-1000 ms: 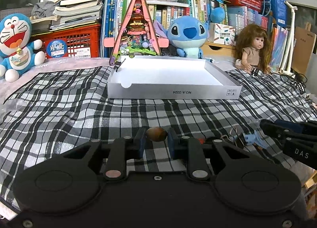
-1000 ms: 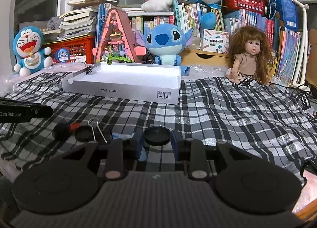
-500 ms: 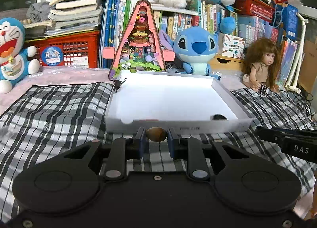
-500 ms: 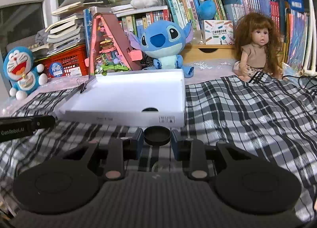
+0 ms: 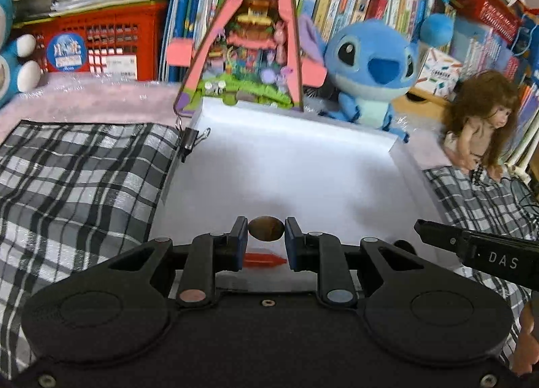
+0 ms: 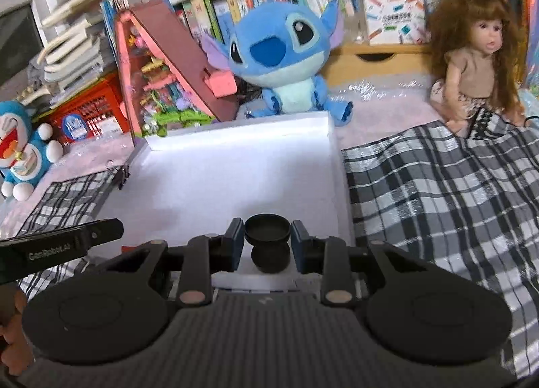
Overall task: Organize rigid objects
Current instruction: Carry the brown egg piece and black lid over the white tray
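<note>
My left gripper point(image 5: 266, 234) is shut on a small brown oval stone point(image 5: 266, 228) and holds it above the near part of the white shallow box point(image 5: 289, 165). A red object point(image 5: 264, 259) lies in the box just below it. My right gripper point(image 6: 267, 236) is shut on a black round cap point(image 6: 267, 229) over the near right part of the same box point(image 6: 235, 179). A second black round object point(image 6: 271, 258) sits in the box under the cap. The right gripper's side shows at the right of the left wrist view point(image 5: 478, 251).
A black binder clip point(image 5: 190, 142) grips the box's far left corner. The checked cloth point(image 6: 438, 185) covers the table around the box. Behind the box stand a pink triangular toy house point(image 5: 249, 51), a blue plush point(image 6: 283, 54), a doll point(image 6: 475, 64) and bookshelves.
Both grippers have risen from the cloth and moved forward over the white box, each still holding its object. The box now fills the middle of both views.
</note>
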### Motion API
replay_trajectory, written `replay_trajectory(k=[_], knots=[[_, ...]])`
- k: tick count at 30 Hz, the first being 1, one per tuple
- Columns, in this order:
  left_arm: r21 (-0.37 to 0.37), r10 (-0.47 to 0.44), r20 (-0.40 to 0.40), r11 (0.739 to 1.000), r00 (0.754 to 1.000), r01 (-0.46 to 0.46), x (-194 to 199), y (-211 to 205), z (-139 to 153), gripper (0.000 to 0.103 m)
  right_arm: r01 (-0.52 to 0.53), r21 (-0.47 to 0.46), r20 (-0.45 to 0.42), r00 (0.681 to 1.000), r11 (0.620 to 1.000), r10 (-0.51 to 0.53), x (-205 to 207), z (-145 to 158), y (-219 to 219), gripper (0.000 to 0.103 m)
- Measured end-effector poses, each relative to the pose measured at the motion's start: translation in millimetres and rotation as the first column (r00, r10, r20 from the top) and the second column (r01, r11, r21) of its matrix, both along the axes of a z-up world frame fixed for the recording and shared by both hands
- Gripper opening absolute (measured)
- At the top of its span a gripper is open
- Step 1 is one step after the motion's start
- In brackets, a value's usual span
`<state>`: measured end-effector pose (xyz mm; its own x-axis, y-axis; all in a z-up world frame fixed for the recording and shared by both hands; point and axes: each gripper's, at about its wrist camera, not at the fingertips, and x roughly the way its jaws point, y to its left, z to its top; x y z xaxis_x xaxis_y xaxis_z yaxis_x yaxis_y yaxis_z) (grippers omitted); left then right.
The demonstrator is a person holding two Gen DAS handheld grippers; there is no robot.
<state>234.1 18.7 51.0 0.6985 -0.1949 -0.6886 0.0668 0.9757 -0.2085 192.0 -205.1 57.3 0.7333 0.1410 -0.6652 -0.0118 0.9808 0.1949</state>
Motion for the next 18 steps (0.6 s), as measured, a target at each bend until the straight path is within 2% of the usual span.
replay_trajectory(k=[9,18], knots=[[0.029,0.011,-0.026,1.000,1.000,-0.010,21,-5,-15,0.022,-0.018,-0.081,-0.041,0.999,0.997,0.014,35,-20,12,0.035],[0.034,0.014,-0.051,0.999,0.999,-0.012,29,-8,-28,0.022,-0.017,-0.093,-0.064,0.998,0.996,0.011,47,-30,11,0.035]])
